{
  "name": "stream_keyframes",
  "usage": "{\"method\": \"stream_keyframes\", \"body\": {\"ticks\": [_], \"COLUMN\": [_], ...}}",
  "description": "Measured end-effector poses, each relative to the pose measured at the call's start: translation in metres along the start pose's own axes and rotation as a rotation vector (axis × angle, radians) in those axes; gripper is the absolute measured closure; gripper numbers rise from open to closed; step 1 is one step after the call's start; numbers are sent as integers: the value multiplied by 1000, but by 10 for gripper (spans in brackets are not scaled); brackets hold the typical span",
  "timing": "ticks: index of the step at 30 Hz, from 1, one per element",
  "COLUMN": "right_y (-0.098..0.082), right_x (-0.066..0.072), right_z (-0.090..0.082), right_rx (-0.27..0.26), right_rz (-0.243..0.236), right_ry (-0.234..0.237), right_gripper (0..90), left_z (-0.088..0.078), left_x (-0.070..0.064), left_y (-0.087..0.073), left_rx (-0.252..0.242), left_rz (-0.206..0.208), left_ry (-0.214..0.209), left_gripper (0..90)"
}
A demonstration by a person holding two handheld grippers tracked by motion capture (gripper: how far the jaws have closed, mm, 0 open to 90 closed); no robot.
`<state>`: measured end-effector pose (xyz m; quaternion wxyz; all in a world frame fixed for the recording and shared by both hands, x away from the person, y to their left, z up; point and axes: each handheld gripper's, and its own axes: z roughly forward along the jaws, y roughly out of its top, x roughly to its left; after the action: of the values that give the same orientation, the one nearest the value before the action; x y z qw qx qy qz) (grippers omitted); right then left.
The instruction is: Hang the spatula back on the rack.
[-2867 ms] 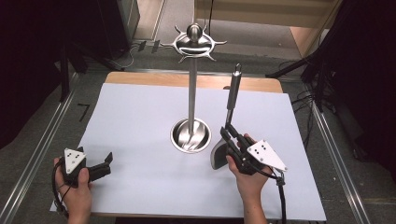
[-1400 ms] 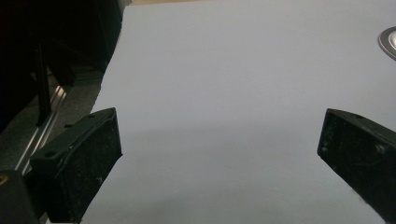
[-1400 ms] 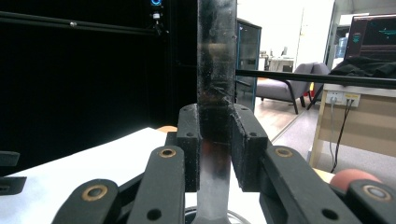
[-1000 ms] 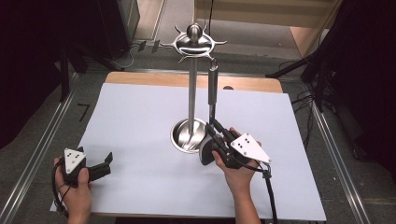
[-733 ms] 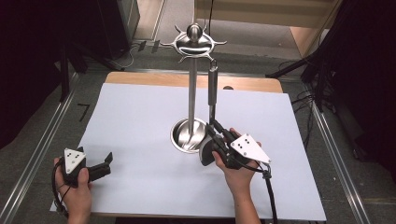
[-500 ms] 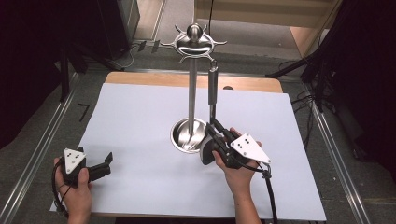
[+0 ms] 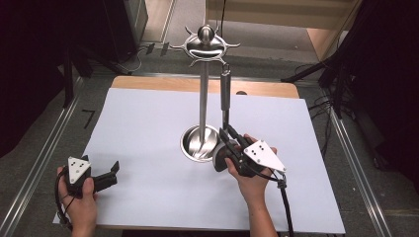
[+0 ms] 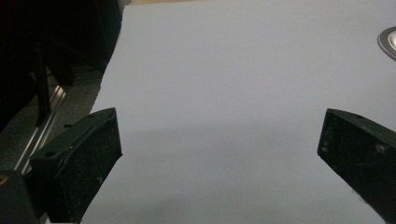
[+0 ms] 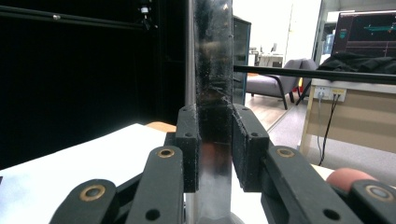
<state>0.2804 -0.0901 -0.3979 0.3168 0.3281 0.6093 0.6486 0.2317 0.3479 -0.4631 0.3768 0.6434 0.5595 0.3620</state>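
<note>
Your left gripper (image 7: 109,174) rests low on the near left corner of the white sheet (image 7: 148,128) that covers the worktop (image 7: 163,83), your left hand (image 7: 81,197) wrapped round its body. Its jaws stand wide apart with nothing between them; in the left gripper view only bare sheet lies in the gap, and the rim of the stand's base (image 8: 388,41) peeps in at the far right edge. Moving right, the stand (image 7: 203,89) rises from a round steel dish near the middle of the sheet, its post upright and topped by a ball and a ring of hooks. Just right of the post, the utensil (image 7: 225,94) hangs upright, its top end up at one of the hooks; whether it bears on the hook I cannot tell. Its dark lower end sits beside the dish, on the right. Your right gripper (image 7: 228,140) is clamped on that utensil low down: in the right gripper view the two pads (image 9: 189,144) press on either side of the dark, shiny handle (image 9: 214,93). Your right hand (image 7: 252,175) holds the gripper just right of the dish.
</note>
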Motion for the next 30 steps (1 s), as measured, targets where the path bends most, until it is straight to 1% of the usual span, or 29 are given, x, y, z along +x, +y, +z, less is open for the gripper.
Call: {"method": "stream_keyframes", "body": {"ticks": [1,4,8,12,13,14,15,17,19,20,21,23,24,25,26,28,30], "right_y": [1,2,2,3,3,6,6,8,10,11,11,11,10,8,8,7,6], "right_x": [-1,-2,-2,-2,-2,-4,-4,-7,-9,-14,-14,-21,-26,-35,-35,-43,-52], "right_z": [3,6,12,13,12,10,10,7,4,0,0,-5,-8,-15,-15,-22,-29], "right_rx": [10,16,24,31,31,26,26,28,46,69,69,89,103,121,121,148,155], "right_rz": [-1,-7,-11,15,30,48,48,61,73,80,80,91,94,96,96,101,104], "right_ry": [-2,-6,6,20,16,23,23,19,4,-17,-17,-36,-42,-67,-67,-89,-120], "right_gripper": [756,756,758,743,707,609,609,504,420,370,370,324,306,269,269,240,233], "left_z": [0,0,0,0,0,0,0,0,0,0,0,0,0,0,0,0,0], "left_x": [0,0,0,0,0,0,0,0,0,0,0,0,0,0,0,0,0], "left_y": [0,0,0,0,0,0,0,0,0,0,0,0,0,0,0,0,0], "left_rx": [0,0,-1,-1,-1,-1,-1,-1,-2,-2,-2,-2,-2,-2,-1,-1,1], "left_rz": [0,0,0,0,0,1,0,0,0,-1,-1,0,0,2,1,5,8], "left_ry": [0,0,0,-1,-1,-1,-1,-1,-1,-1,-1,-1,-1,0,0,0,2], "left_gripper": [2,2,2,2,2,2,2,2,2,2,2,2,2,2,2,2,2]}}
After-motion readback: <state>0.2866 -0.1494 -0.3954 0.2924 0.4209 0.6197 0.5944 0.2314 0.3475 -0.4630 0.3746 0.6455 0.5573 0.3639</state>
